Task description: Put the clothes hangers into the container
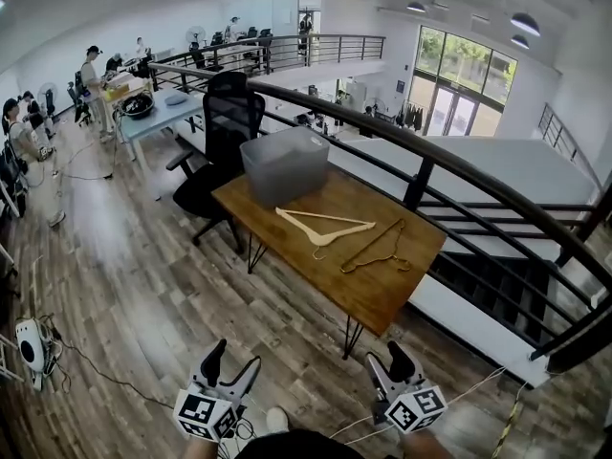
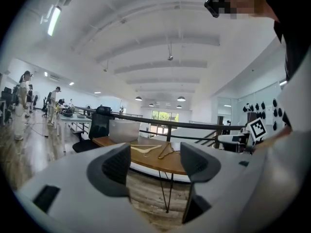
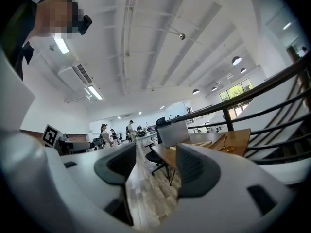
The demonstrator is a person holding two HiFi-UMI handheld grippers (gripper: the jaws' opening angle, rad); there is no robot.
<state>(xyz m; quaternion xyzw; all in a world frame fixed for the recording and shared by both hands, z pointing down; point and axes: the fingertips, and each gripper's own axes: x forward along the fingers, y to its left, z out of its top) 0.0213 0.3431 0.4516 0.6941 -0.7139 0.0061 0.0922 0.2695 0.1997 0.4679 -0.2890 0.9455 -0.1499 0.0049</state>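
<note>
Lying well beyond left gripper (image 1: 234, 356) and right gripper (image 1: 386, 357) are the hangers (image 1: 325, 226).

Grey container (image 1: 285, 163), pale-wood hanger (image 1: 323, 239), gold wire hanger (image 1: 373, 247), brn table (image 1: 382, 295), blk chair (image 1: 229, 113).

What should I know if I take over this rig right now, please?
Left gripper: open, empty, short of the wooden table.
Right gripper: open, empty, likewise.
The pale wooden hanger and thin brown hanger lie side by side on the table, in front of the grey container at its far end.
Done: neither hanger is in yet.
Left: both hangers go into the container.
</note>
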